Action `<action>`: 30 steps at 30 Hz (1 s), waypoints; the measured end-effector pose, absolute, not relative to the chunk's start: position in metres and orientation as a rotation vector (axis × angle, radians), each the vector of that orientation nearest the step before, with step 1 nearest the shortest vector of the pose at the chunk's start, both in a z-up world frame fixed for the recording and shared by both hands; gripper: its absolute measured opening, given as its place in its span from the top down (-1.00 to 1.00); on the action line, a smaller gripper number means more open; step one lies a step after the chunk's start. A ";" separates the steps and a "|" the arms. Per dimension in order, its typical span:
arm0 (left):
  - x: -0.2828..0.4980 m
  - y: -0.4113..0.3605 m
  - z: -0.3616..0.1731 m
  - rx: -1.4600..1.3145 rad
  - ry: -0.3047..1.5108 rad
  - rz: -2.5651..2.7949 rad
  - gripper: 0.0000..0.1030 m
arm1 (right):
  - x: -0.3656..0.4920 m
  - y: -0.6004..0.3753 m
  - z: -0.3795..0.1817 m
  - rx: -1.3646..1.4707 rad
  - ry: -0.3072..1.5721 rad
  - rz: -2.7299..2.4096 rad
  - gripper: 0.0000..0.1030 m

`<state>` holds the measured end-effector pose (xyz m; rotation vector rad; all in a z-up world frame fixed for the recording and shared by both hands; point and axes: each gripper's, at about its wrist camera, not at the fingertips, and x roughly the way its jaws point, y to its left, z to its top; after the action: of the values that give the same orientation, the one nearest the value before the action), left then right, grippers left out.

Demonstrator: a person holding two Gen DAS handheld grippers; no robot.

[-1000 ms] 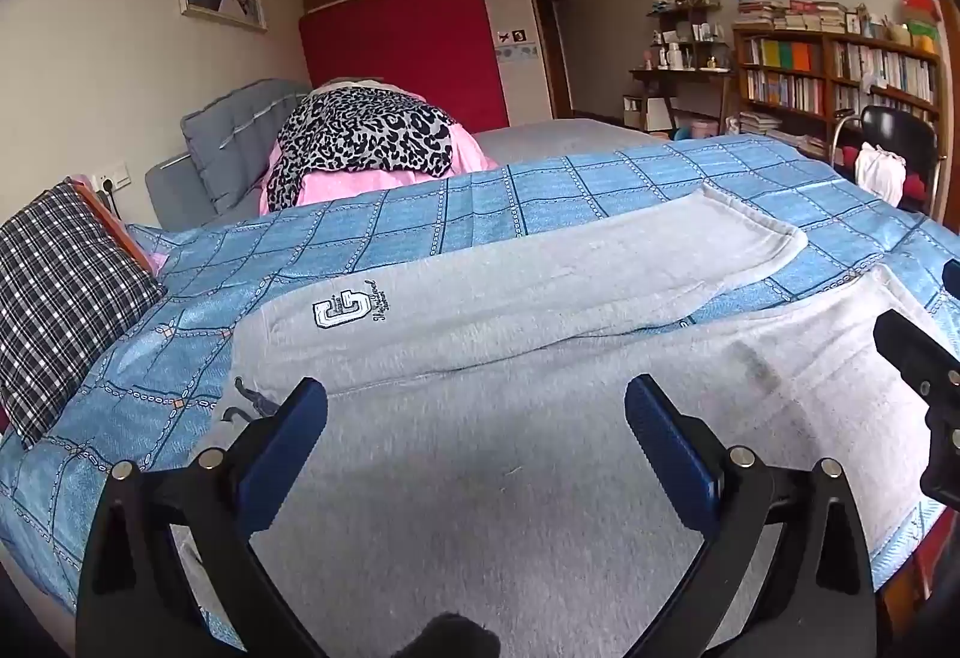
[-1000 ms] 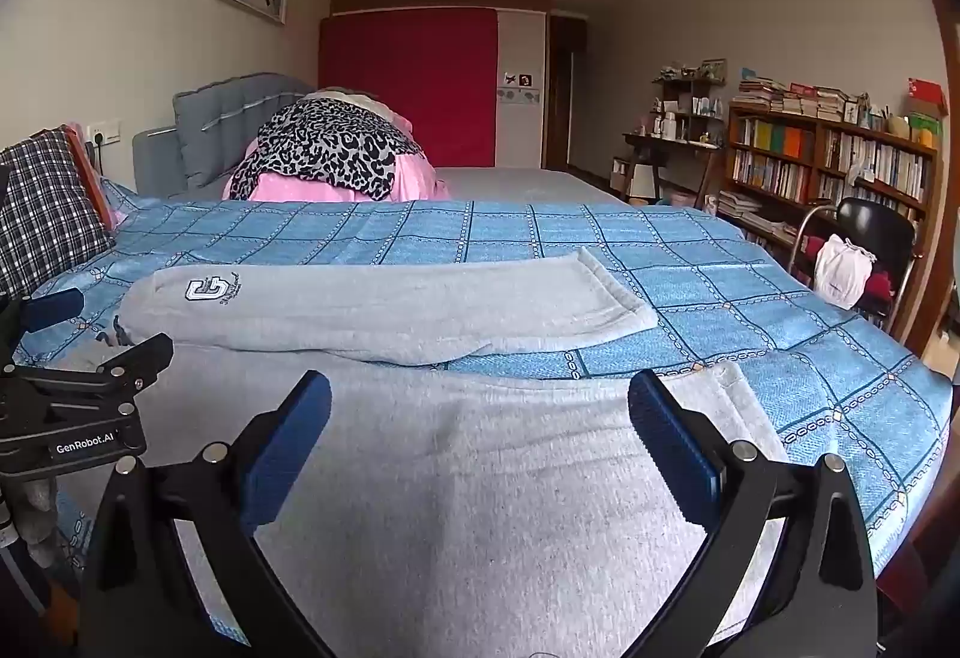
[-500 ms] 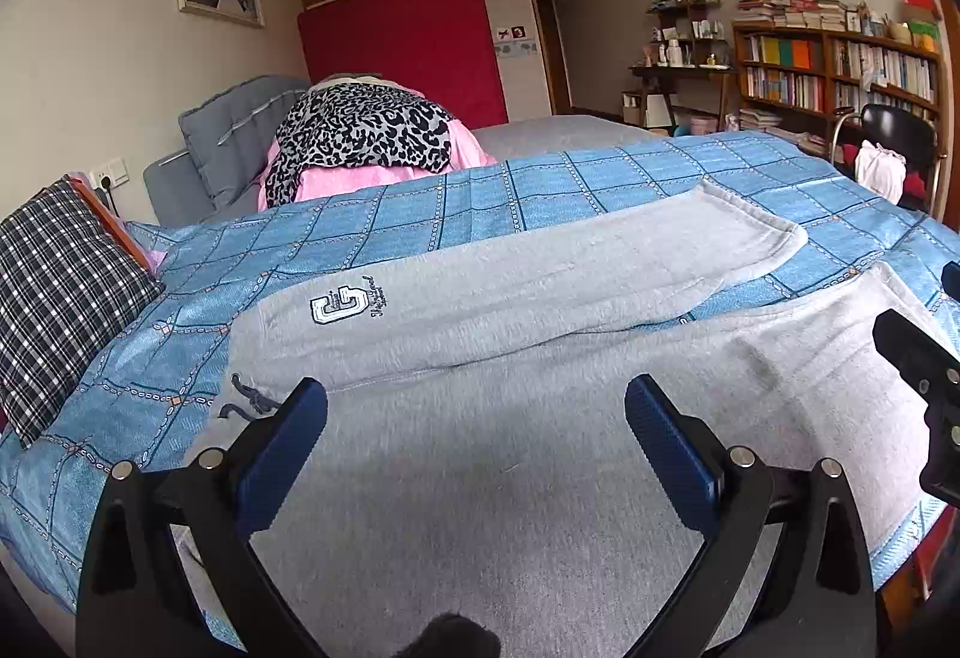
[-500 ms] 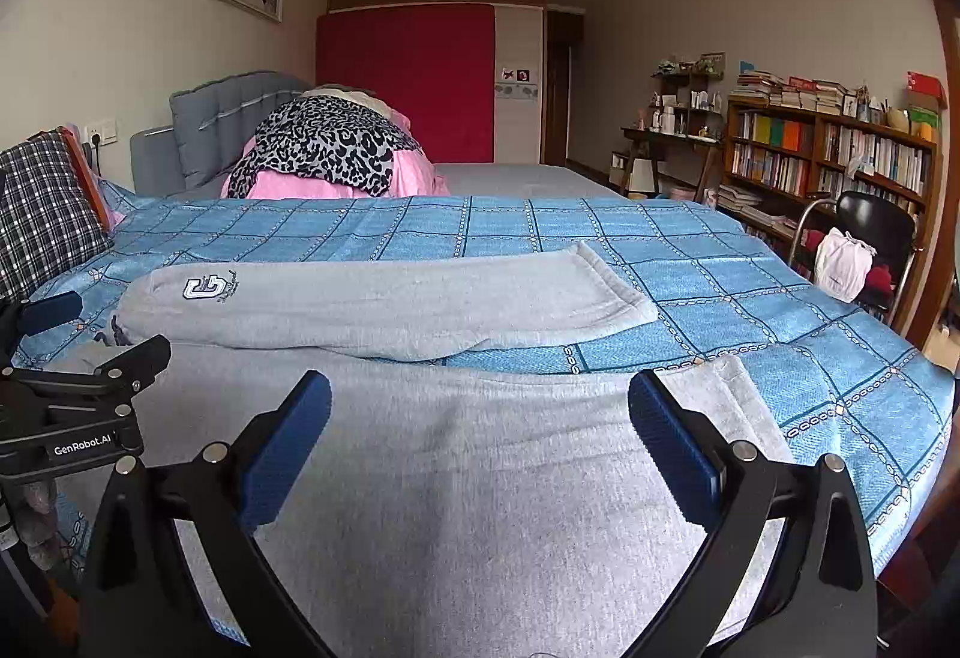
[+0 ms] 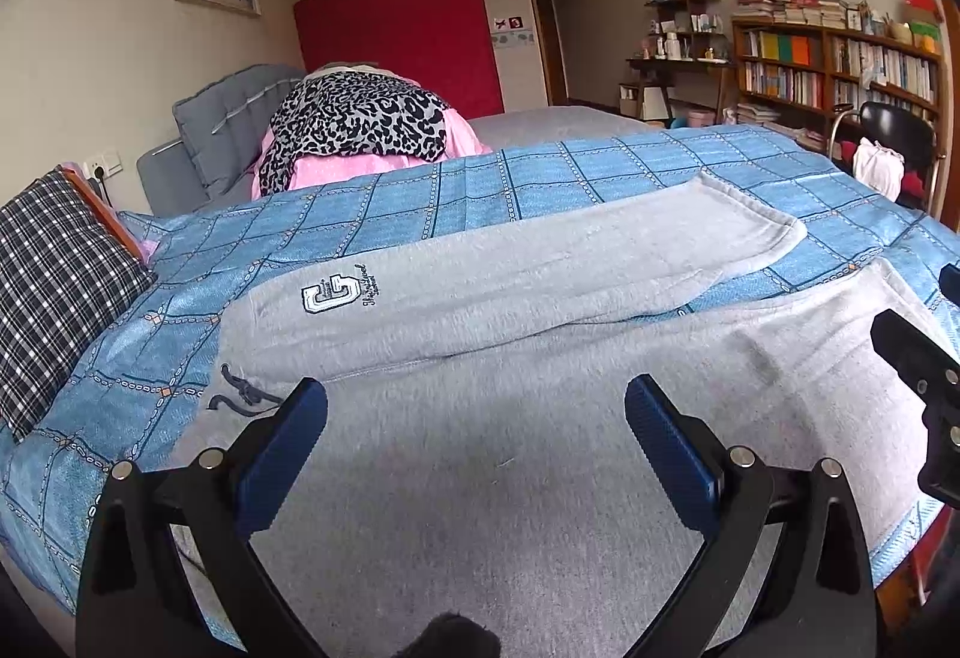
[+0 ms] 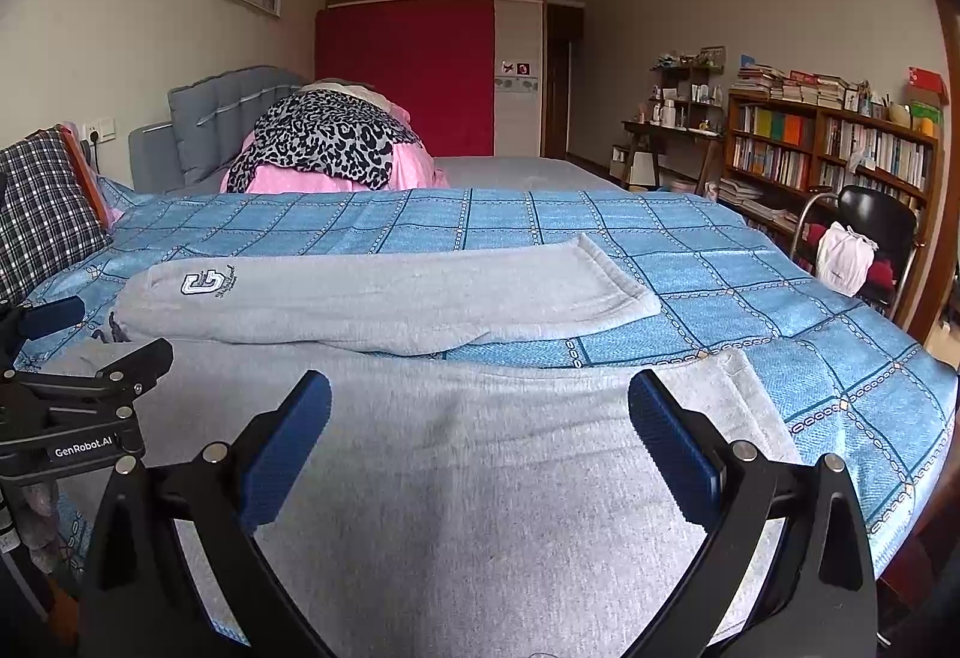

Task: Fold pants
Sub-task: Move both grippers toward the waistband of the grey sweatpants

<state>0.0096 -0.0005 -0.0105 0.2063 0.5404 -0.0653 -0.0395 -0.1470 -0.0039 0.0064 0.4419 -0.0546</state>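
Grey sweatpants [image 5: 510,286] with a white logo lie spread flat on the blue checked bedspread [image 5: 540,178], both legs running left to right. The near leg [image 5: 510,478] lies under both grippers; the far leg [image 6: 390,298] is apart from it. My left gripper [image 5: 477,418] is open and empty over the near leg by the waist. My right gripper [image 6: 480,418] is open and empty over the near leg toward the cuff [image 6: 744,388]. Each gripper shows at the edge of the other's view.
A checked pillow [image 5: 54,286] lies at the left. A leopard-print and pink bedding pile [image 5: 360,129] sits at the headboard. A bookshelf [image 6: 840,147] and a black chair [image 6: 870,232] with a white bag stand right of the bed.
Both grippers have risen slightly and edged forward over the near leg. The pants have not moved; both grippers stay open.
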 end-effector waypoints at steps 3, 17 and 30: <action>0.010 0.000 -0.011 0.207 0.543 -0.066 -0.91 | -0.037 -0.147 -0.005 0.008 0.449 -0.056 -0.96; 0.019 -0.001 -0.018 0.199 0.582 -0.079 -0.91 | -0.027 -0.151 -0.012 0.021 0.479 -0.061 -0.96; 0.023 0.005 -0.022 0.180 0.602 -0.073 -0.91 | -0.023 -0.155 -0.019 0.021 0.508 -0.100 -0.95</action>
<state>0.0229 0.0048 -0.0219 0.1797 0.6017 -0.0728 -0.0228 -0.1553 -0.0187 0.0211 0.5078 -0.0996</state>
